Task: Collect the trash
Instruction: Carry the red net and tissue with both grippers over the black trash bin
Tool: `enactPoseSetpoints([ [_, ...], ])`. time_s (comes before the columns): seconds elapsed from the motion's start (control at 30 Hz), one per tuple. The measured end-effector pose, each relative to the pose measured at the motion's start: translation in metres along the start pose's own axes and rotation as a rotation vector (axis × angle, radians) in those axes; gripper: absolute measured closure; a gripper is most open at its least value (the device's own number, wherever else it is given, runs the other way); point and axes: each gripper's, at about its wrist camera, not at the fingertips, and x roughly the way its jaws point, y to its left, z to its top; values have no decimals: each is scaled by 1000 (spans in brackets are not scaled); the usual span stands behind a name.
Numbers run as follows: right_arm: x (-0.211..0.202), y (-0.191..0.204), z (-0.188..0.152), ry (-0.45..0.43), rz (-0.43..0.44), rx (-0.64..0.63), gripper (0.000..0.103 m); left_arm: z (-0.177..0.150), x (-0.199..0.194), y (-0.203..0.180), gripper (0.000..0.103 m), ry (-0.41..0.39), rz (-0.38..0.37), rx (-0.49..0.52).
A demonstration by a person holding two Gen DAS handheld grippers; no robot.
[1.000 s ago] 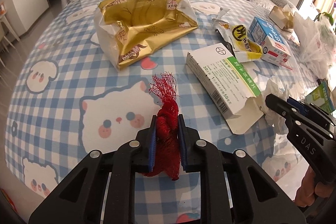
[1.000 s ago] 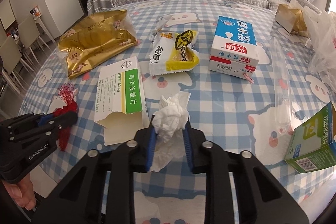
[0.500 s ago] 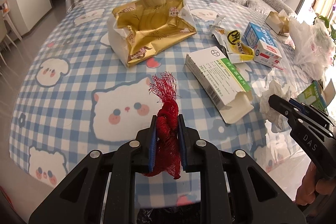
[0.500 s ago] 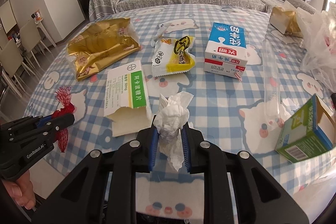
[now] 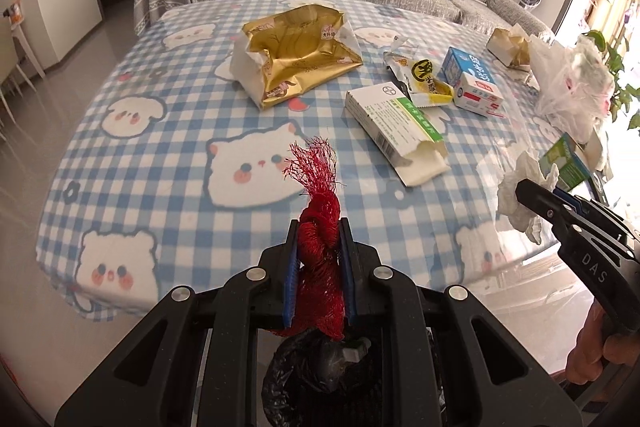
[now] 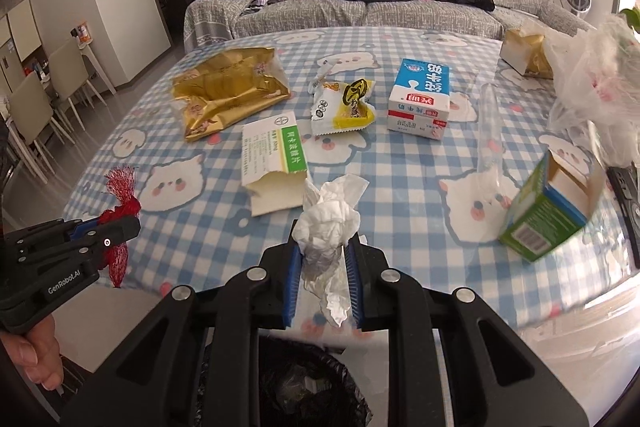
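Checked tablecloth littered; left gripper clamps red net, right gripper clamps tissue

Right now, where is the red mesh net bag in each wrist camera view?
Left wrist: red mesh net bag at lower centre, clamped in the left gripper.
Right wrist: red mesh net bag at the left edge, in that same gripper.
Shared landmark: the white and green box on the checked cloth.

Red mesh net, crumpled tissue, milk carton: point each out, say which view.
red mesh net [image 5: 320, 251], left wrist view, bunched middle between the pads.
crumpled tissue [image 6: 326, 223], right wrist view, wadded body above the pads.
milk carton [image 6: 423, 85], right wrist view, blue top face.
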Motion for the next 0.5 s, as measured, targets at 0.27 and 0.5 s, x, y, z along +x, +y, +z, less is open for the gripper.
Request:
enactPoseSetpoints([
  [0.27,-29,8,-21,-23,11,-5,84,-28,-18,0,86,3,-7,4],
  [0.5,-45,17,-38,-32,18,-19,84,-53,-34,-2,86,2,-9,7],
])
